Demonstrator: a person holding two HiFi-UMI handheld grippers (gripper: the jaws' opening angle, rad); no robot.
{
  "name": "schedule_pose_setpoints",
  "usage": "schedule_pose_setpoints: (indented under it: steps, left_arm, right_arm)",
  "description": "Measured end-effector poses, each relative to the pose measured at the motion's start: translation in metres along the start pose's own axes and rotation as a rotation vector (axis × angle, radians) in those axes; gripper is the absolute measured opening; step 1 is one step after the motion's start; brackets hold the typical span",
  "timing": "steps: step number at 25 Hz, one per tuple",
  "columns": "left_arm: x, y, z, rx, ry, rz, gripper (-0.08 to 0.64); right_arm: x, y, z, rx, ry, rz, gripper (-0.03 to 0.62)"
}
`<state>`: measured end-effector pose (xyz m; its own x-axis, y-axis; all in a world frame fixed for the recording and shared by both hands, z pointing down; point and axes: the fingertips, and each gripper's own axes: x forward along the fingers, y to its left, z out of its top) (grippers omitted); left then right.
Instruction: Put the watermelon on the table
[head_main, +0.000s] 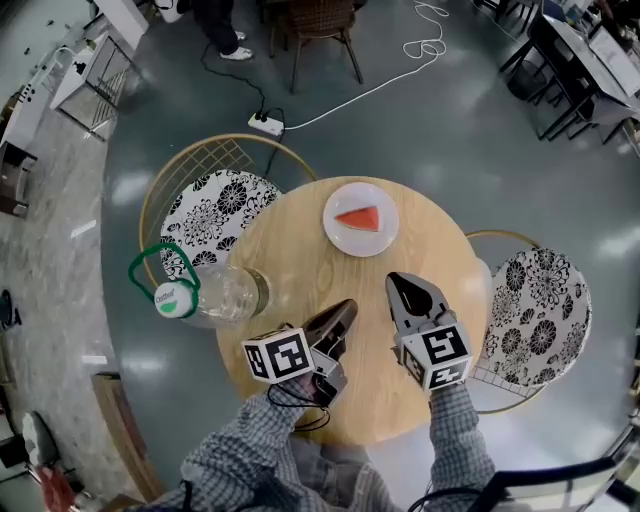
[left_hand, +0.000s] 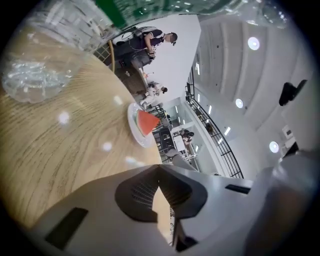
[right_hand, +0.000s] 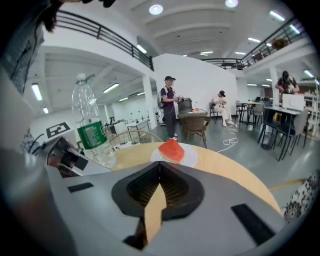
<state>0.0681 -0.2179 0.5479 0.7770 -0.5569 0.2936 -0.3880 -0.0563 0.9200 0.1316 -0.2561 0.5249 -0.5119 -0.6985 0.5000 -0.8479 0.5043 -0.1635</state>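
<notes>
Both of your grippers hang over the near half of the round wooden worktop (head_main: 300, 250), and neither holds anything. The left gripper (head_main: 345, 310) comes in from about 7 o'clock and points toward the middle. Its jaws are closed tip to tip, with only bare wood showing in the narrow wedge behind the tips. The right gripper (head_main: 408, 288) sits just beside it toward 4 o'clock, and its jaws are pressed together the same way, also empty.

The watermelon (head_main: 358, 218), a red slice, lies on a white plate (head_main: 340, 238) at the 12 o'clock edge of the worktop, well apart from both grippers. A clear plastic bottle (head_main: 215, 295) stands upright at 9 o'clock (green label, with a green ring hanging at its cap). A chair with a flower-patterned cushion (head_main: 215, 215) stands off the worktop at 10 o'clock, and a second chair (head_main: 545, 315) stands at 3 o'clock.
</notes>
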Motion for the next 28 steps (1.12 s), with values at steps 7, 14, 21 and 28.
schedule_pose_setpoints:
  steps: [7,14,21,28]
  left_arm:
    - [-0.03,-0.051,-0.015,0.184,0.059,-0.118,0.006]
    - [-0.072,-0.085,-0.033,0.278,0.069,-0.173,0.006]
    - [-0.122,-0.112,-0.04,0.398,0.027,-0.214,0.006]
    - [-0.166,-0.144,-0.064,0.473,0.012,-0.243,0.006]
  right_arm:
    - [-0.064,0.024,-0.015,0.209,-0.056,-0.048,0.009]
    - [-0.123,0.044,-0.023,0.288,-0.146,-0.102,0.009]
    - [-0.184,0.085,-0.005,0.184,-0.228,-0.132,0.009]
    - [-0.234,0.119,-0.013,0.236,-0.284,-0.155,0.009]
